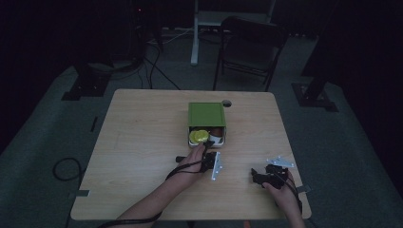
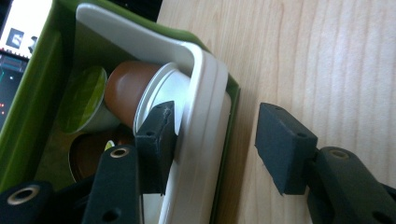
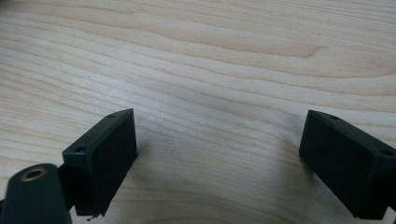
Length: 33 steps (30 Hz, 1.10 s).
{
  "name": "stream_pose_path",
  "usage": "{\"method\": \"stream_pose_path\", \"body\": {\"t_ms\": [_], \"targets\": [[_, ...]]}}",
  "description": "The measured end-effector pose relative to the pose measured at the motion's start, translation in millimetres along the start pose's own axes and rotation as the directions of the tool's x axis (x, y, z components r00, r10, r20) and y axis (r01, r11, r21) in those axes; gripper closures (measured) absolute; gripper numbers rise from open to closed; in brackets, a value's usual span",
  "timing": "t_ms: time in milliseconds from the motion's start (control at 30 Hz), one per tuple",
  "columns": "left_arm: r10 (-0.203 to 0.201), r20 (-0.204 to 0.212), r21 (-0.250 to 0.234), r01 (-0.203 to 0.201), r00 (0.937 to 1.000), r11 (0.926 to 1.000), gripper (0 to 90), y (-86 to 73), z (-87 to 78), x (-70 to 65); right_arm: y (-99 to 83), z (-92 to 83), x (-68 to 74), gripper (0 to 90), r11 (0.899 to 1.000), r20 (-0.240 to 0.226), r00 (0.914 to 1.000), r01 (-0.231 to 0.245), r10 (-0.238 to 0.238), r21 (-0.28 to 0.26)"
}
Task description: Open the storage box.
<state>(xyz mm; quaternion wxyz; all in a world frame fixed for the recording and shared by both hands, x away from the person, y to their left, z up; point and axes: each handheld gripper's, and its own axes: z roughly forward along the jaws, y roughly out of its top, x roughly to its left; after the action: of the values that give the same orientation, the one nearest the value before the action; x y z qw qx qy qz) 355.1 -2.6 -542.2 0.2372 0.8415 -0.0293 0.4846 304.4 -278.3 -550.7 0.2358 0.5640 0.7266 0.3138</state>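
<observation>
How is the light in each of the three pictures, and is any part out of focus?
High view: very dim, the room nearly black, the table and green box dull. Left gripper view: bright, the white tray and brown capsule fairly sharp, the nearest jaw parts soft. Right gripper view: bright and even, wood grain clear, soft shadows under the jaws.

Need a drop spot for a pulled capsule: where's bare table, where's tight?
Bare: the table left of the green box, and the right side between the box and the right gripper. Tight: the box's open front, where the left gripper straddles the white tray.
</observation>
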Motion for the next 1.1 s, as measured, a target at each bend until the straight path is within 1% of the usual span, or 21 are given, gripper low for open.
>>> {"method": "stream_pose_path", "body": {"t_ms": [33, 167, 267, 300, 333, 400, 433, 467, 500, 600, 633, 667, 733, 833, 900, 967, 1033, 1100], "targets": [[0.035, -0.006, 0.002, -0.035, 0.9994, 0.9994, 50.2, -1.2, 1.8, -0.7, 0.0, 0.0, 0.0, 10.8, 1.0, 0.0, 1.0, 0.0, 0.0, 0.0], [0.097, -0.025, 0.016, -0.097, 0.9949, 0.9952, 51.1, -2.5, 4.5, -3.2, 0.0, 0.0, 0.0, 10.8, 1.0, 0.0, 1.0, 0.0, 0.0, 0.0], [0.101, -0.036, 0.019, -0.101, 0.9942, 0.9947, 55.8, -2.0, 4.8, -2.0, 0.0, 0.0, 0.0, 10.8, 1.0, 0.0, 1.0, 0.0, 0.0, 0.0], [0.119, -0.045, 0.026, -0.118, 0.9918, 0.9926, 58.7, -1.7, 4.5, -1.6, 0.0, 0.0, 0.0, 10.8, 1.0, 0.0, 1.0, 0.0, 0.0, 0.0], [0.123, -0.047, 0.029, -0.122, 0.9913, 0.9921, 61.2, -1.5, 4.4, -1.6, 0.0, 0.0, 0.0, 10.8, 1.0, 0.0, 1.0, 0.0, 0.0, 0.0], [0.126, -0.05, 0.032, -0.125, 0.9907, 0.9917, 62.8, -1.5, 4.4, -2.1, 0.0, 0.0, 0.0, 10.8, 1.0, 0.0, 1.0, 0.0, 0.0, 0.0], [0.136, -0.058, 0.033, -0.134, 0.9891, 0.9904, 62.8, -1.4, 4.5, -1.8, 0.0, 0.0, 0.0, 10.8, 1.0, 0.0, 1.0, 0.0, 0.0, 0.0], [0.141, -0.059, 0.031, -0.139, 0.9883, 0.9898, 64.6, -1.7, 4.6, -2.1, 0.0, 0.0, 0.0, 10.8, 1.0, 0.0, 1.0, 0.0, 0.0, 0.0], [0.155, -0.064, 0.029, -0.153, 0.9859, 0.9878, 64.6, -2.4, 4.7, -2.3, 0.0, 0.0, 0.0, 10.8, 1.0, 0.0, 1.0, 0.0, 0.0, 0.0], [0.163, -0.079, 0.021, -0.162, 0.9835, 0.9866, 67.4, -2.9, 4.8, -2.5, 0.0, 0.0, 0.0, 10.8, 1.0, 0.0, 1.0, 0.0, 0.0, 0.0], [0.154, -0.081, 0.017, -0.153, 0.9848, 0.9881, 70.7, -3.1, 4.8, -2.1, 0.0, 0.0, 0.0, 10.8, 1.0, 0.0, 1.0, 0.0, 0.0, 0.0], [0.152, -0.082, 0.017, -0.151, 0.9849, 0.9883, 70.9, -3.2, 4.9, -2.2, 0.0, 0.0, 0.0, 10.8, 1.0, 0.0, 1.0, 0.0, 0.0, 0.0], [0.173, -0.088, 0.025, -0.171, 0.9811, 0.985, 71.3, -2.7, 4.7, -2.5, 0.0, 0.0, 0.0, 10.8, 1.0, 0.0, 1.0, 0.0, 0.0, 0.0], [0.169, -0.084, 0.024, -0.168, 0.982, 0.9855, 71.8, -2.6, 4.5, -2.3, 0.0, 0.0, 0.0, 10.8, 1.0, 0.0, 1.0, 0.0, 0.0, 0.0], [0.174, -0.08, 0.026, -0.173, 0.9815, 0.9846, 72.1, -2.4, 4.3, -1.8, 0.0, 0.0, 0.0, 10.8, 1.0, 0.0, 1.0, 0.0, 0.0, 0.0], [0.169, -0.074, 0.028, -0.167, 0.9829, 0.9855, 72.1, -1.8, 3.9, -1.2, 0.0, 0.0, 0.0, 10.8, 1.0, 0.0, 1.0, 0.0, 0.0, 0.0], [0.174, -0.074, 0.029, -0.172, 0.982, 0.9846, 72.2, -1.6, 3.8, -1.2, 0.0, 0.0, 0.0, 10.8, 1.0, 0.0, 1.0, 0.0, 0.0, 0.0], [0.171, -0.068, 0.029, -0.169, 0.9829, 0.9851, 72.3, -1.3, 3.2, -1.3, 0.0, 0.0, 0.0, 10.8, 1.0, 0.0, 1.0, 0.0, 0.0, 0.0]]}}
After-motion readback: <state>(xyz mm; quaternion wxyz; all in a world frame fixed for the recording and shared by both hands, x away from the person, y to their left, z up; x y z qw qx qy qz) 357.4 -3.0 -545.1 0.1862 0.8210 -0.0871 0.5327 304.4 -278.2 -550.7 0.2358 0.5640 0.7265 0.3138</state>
